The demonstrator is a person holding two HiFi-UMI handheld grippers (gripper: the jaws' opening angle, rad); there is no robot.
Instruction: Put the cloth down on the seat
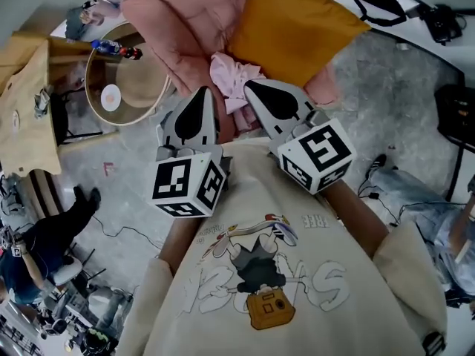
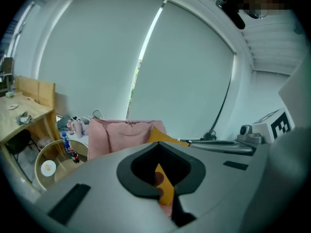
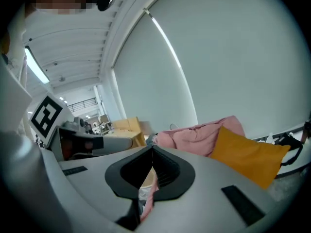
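Lying crumpled on the pink quilted seat [image 1: 189, 28], upper centre of the head view: cloth [image 1: 234, 80], pale pink, tucked between the seat's padding and an orange cushion [image 1: 293, 24] to its right. Neither gripper holds it.

Left gripper [image 1: 202, 95]: centre of frame, tip just left of the cloth in the picture. Jaws pressed together, nothing pinched. In its own view a thin slit behind the meeting tips shows orange cushion and pink seat beyond.

Right gripper [image 1: 254, 89]: beside the left one, tip overlapping the cloth's lower right edge in the picture. Jaw tips meet, gripping nothing. In its own view pink fabric shows through the slit behind them.

Sweatshirt [image 1: 274, 273]: cream, cartoon print, worn by the person holding the grippers. Fills the lower half of the head view.

Round desk [image 1: 141, 80]: left of the seat, raised rim. Carries small bottles [image 1: 113, 48] at its far edge and a white disc [image 1: 110, 96].

Wooden desk [image 1: 26, 102]: left edge of frame.

Seated person [image 1: 44, 243]: lower left, dark clothing.

Floor [image 1: 126, 191]: grey, cable trailing across it.

Roller blind [image 2: 121, 57]: pale, backs both gripper views.
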